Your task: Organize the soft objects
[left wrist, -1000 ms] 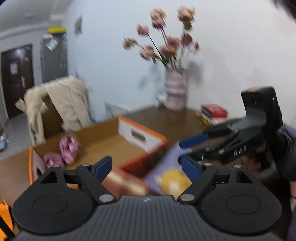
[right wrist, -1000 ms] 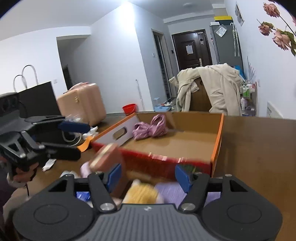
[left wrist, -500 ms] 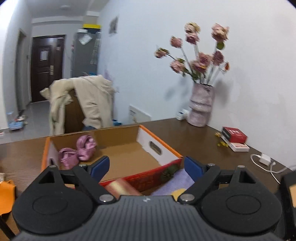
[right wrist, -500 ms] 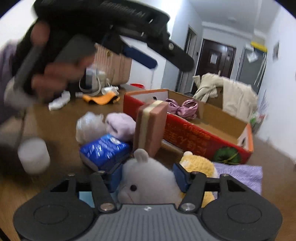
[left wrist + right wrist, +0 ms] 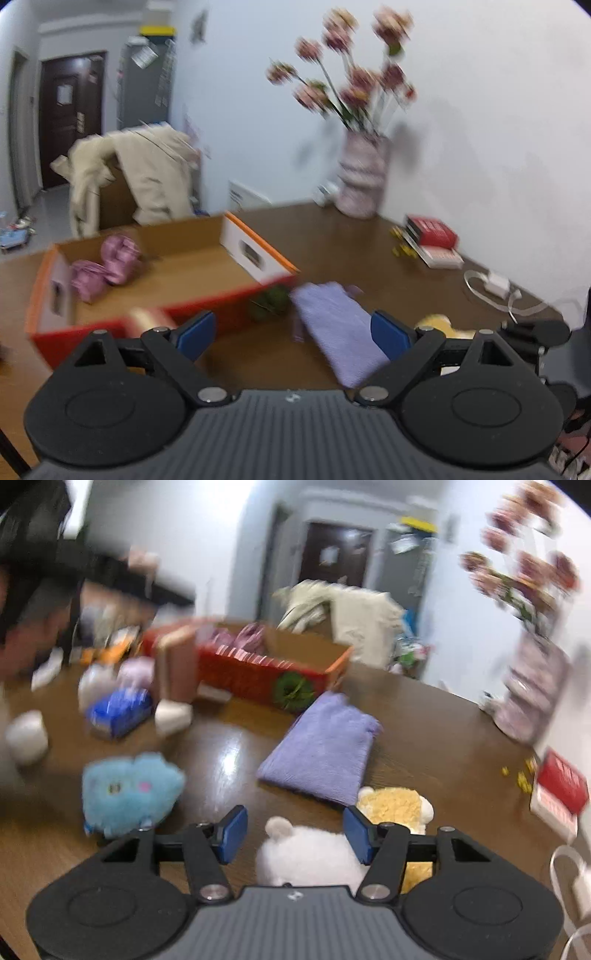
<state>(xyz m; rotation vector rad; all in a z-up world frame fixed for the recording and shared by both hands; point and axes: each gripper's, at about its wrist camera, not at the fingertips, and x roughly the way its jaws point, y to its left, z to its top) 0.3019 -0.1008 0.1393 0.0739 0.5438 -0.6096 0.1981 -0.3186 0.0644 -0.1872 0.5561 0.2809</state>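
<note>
A: Plushies mostly unsorted. Only the pink cloth [image 5: 107, 264] is in the box [image 5: 236, 295], back left corner. That's all I count as done.

B: What's left on the counter [image 5: 424, 731]?

A: Purple towel [image 5: 325, 746] lies flat just in front of the box. Blue plush [image 5: 129, 790], white bear [image 5: 310, 856] and yellow plush [image 5: 395, 805] sit nearer me. A blue pack [image 5: 118, 710] and brown block [image 5: 177, 668] stand by the box's front wall, plus blurry white bits I can't name.

B: Claws?

A: Left claw [image 5: 293, 330] is spread wide, jaws opening, holding nothing; the towel shows between the pads but lies under them, not pinched. Right claw [image 5: 293, 829] is partly spread, jaws opening, with the bear's head between the pads. The right pad looks close to the fur; I see no squeeze, so I call it not gripped.

B: Progress?

A: Early, I judge. One item in, at least four soft ones out. The bear looks like my next pick, then the towel. Frames are smeared, so small stuff is uncertain.
</note>
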